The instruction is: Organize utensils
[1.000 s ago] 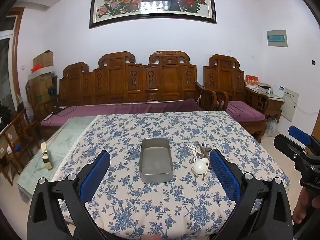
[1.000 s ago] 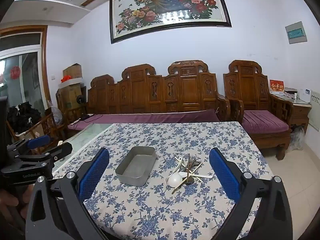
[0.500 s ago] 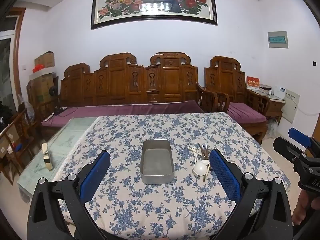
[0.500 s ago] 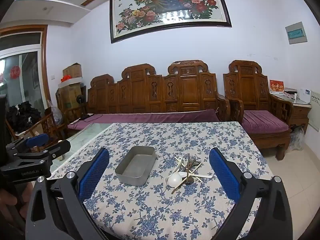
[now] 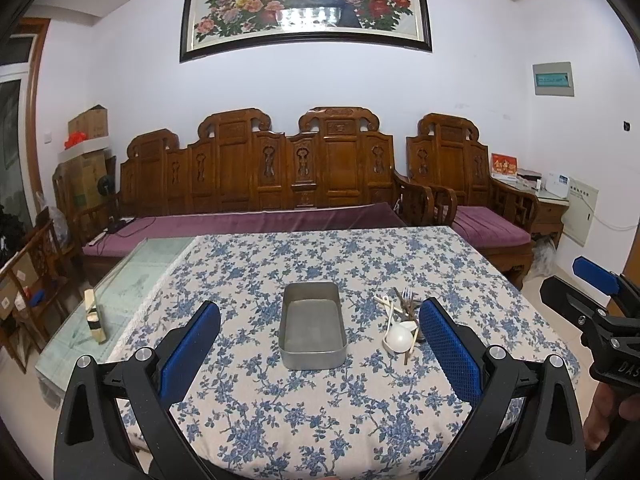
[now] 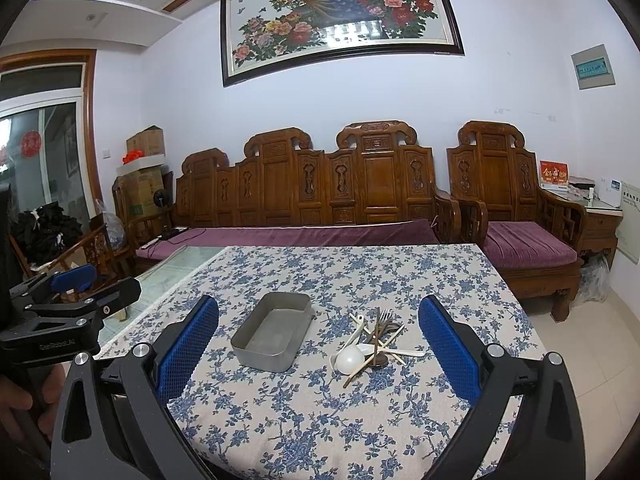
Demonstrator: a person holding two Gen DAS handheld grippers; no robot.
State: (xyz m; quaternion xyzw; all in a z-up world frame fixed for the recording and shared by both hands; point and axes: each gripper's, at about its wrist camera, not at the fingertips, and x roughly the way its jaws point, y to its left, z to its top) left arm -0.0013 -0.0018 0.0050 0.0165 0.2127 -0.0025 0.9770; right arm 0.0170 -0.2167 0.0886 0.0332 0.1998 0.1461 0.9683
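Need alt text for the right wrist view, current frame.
An open right gripper hovers over a blue-floral tablecloth holding an empty metal tray and, to its right, a heap of utensils topped by a white spoon. The left gripper is at the left edge.

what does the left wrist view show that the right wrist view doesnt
Only the left wrist view shows the small wooden block on the bare glass, and the right gripper from outside. Only the right wrist view shows the glazed door and the left gripper from outside. Both show the empty metal tray and utensil pile on the floral tablecloth.
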